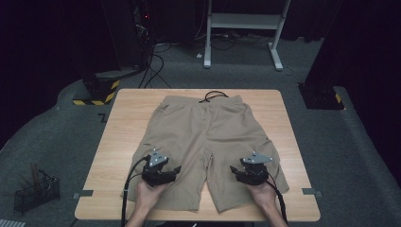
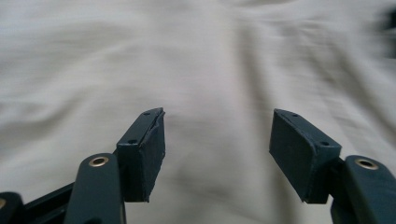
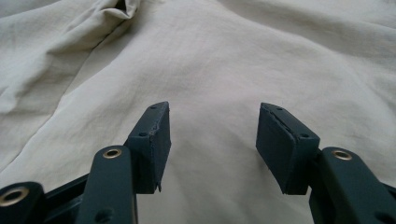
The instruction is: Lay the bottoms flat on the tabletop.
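Tan shorts (image 1: pixel 203 142) lie flat in the middle of a light wooden table (image 1: pixel 123 142). The waist is at the far side and the two legs point toward the person. A dark string (image 1: pixel 213 96) sticks out at the top of the waist. The cloth is mostly smooth, with soft wrinkles and a pocket line on each side.

Far to the left, on the grey floor, stands a small black wire basket (image 1: pixel 35 191).

Next comes the left gripper (image 1: pixel 176 170), held in the person's left hand (image 1: pixel 149 193). It sits over the lower part of the left leg of the shorts, with its tips pointing toward the middle. In the left gripper view the left gripper (image 2: pixel 217 149) has its two black jaws set wide apart. Nothing is pinched between them, just pale cloth lying under them. That picture is a bit blurry.

Then comes the right gripper (image 1: pixel 233 170), held in the right hand (image 1: pixel 265 195). It sits over the lower part of the right leg, tips pointing inward too. In the right gripper view the right gripper (image 3: pixel 212 144) also has its jaws spread wide, with bare cloth below and nothing grabbed. A folded bump of cloth shows at the top left there.
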A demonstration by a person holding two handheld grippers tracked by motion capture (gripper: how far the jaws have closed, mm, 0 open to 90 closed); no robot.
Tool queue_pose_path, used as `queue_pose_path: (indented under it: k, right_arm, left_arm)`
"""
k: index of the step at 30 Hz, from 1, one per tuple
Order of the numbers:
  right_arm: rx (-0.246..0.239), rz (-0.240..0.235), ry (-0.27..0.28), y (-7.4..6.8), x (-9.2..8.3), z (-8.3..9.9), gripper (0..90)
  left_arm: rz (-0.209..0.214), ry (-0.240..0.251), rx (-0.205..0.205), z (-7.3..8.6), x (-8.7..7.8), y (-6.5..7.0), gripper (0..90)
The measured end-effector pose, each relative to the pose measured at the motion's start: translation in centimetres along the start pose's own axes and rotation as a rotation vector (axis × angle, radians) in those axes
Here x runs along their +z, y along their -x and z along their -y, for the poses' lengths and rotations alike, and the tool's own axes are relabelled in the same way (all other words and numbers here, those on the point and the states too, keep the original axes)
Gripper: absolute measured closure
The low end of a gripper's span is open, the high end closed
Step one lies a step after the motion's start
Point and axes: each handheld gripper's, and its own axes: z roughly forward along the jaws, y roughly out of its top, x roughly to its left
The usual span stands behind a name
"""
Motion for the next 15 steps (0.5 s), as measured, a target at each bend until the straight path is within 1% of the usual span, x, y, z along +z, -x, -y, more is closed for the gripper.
queue_pose_path:
  k: [1, 2, 3, 5, 6, 7, 8, 10, 11, 12, 13, 15]
  right_arm:
    - [-0.002, 0.004, -0.004, 0.0, 0.1, 0.0, 44.8]
    - [0.000, 0.011, -0.013, 0.0, 0.2, 0.1, 44.8]
    - [0.001, 0.012, -0.012, 0.0, 0.2, 0.2, 44.9]
    - [0.002, 0.012, -0.014, 0.1, 0.2, 0.2, 44.9]
    - [0.006, 0.011, -0.014, 0.1, 0.2, 0.2, 44.9]
    - [0.003, 0.011, -0.020, 0.2, 0.2, 0.2, 44.9]
    - [-0.001, 0.011, -0.025, 0.2, 0.3, 0.1, 44.9]
    - [-0.018, 0.019, -0.038, 0.0, 0.4, 0.1, 44.8]
    - [-0.019, 0.020, -0.038, -0.1, 0.5, 0.1, 44.8]
    - [-0.023, 0.018, -0.038, 0.0, 0.5, 0.0, 44.8]
    - [-0.016, 0.014, -0.037, 0.0, 0.5, 0.0, 44.8]
    - [-0.015, 0.013, -0.036, 0.1, 0.5, 0.0, 44.6]
  left_arm:
    - [-0.038, -0.015, -0.006, 0.3, -0.1, -0.4, 36.5]
    - [-0.055, -0.020, -0.010, 0.6, -0.4, -0.6, 36.8]
    - [-0.092, -0.018, -0.026, 1.4, -1.3, -1.1, 37.5]
    - [-0.126, -0.008, -0.039, 2.3, -2.6, -1.8, 37.7]
    - [-0.154, 0.000, -0.060, 3.0, -3.7, -2.5, 38.2]
    - [-0.165, 0.005, -0.072, 3.4, -4.3, -2.9, 39.0]
    - [-0.174, 0.017, -0.102, 4.1, -5.3, -3.6, 39.7]
    - [-0.187, 0.008, -0.128, 4.9, -6.4, -4.5, 42.2]
    - [-0.197, -0.007, -0.146, 5.4, -6.8, -5.0, 44.0]
    - [-0.200, -0.025, -0.154, 5.7, -6.9, -5.4, 45.8]
    - [-0.201, -0.039, -0.163, 6.0, -7.0, -5.6, 47.5]
    - [-0.197, -0.072, -0.163, 6.4, -6.8, -5.9, 53.5]
